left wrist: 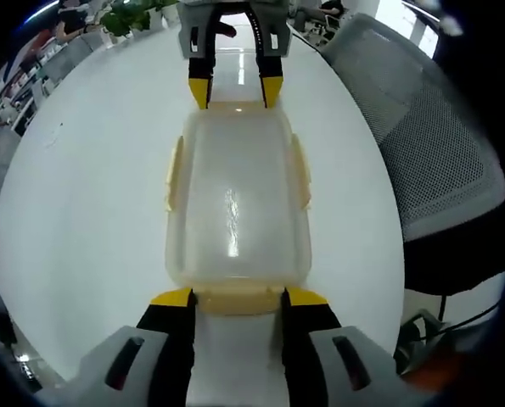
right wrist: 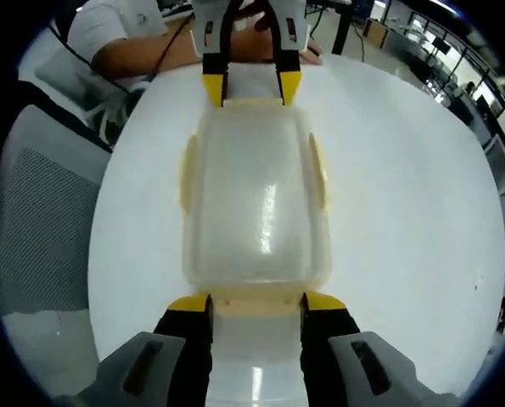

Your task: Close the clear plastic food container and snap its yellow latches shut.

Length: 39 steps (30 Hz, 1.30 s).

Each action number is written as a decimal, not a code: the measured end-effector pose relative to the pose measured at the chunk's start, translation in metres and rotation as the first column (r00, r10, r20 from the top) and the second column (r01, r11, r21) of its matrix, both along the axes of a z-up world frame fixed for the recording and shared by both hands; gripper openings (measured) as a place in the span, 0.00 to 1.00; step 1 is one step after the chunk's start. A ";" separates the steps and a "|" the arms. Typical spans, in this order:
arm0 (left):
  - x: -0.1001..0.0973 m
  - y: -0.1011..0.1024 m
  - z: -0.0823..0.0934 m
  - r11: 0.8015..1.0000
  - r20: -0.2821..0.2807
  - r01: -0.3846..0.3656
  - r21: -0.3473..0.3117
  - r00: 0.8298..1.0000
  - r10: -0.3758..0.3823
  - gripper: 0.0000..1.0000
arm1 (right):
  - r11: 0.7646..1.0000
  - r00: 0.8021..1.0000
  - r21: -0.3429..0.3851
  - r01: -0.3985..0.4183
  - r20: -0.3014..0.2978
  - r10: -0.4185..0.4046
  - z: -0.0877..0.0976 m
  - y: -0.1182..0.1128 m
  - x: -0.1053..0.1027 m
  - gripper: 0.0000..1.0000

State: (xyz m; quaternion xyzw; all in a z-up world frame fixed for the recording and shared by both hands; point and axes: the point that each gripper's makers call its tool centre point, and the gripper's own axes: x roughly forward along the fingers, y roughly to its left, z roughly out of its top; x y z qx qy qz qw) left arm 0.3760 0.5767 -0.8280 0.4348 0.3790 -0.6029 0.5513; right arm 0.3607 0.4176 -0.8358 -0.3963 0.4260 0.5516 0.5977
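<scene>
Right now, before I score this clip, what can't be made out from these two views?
- Near end latch, left gripper view: tucked between the left gripper's jaws, so snapped or not is unclear.
- Far end latch, right gripper view: small, between the left gripper's tips.
- Container contents: lid glare and cloudy plastic hide them.
- Seated person, right gripper view: cut off by the edge.

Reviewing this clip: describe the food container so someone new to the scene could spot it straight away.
On the round white table, beside a grey mesh office chair, the container lies lid-up between the two hand-held grippers, left and right, at opposite ends. It is a clear rounded-rectangle box with pale yellow latches along its sides.
</scene>
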 end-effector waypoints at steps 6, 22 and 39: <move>0.001 0.002 0.006 1.000 0.007 -0.001 -0.009 1.000 0.001 0.39 | 1.000 1.000 0.014 0.003 -0.002 -0.003 0.006 0.004 0.000 0.39; 0.000 0.003 0.030 0.999 0.009 -0.031 -0.019 0.999 0.031 0.39 | 0.999 0.999 0.018 -0.028 0.018 0.027 0.036 0.005 0.005 0.39; -0.004 -0.001 0.047 0.999 0.003 -0.025 -0.031 1.000 0.025 0.39 | 0.999 1.000 0.029 -0.016 0.011 0.016 0.055 0.001 -0.002 0.40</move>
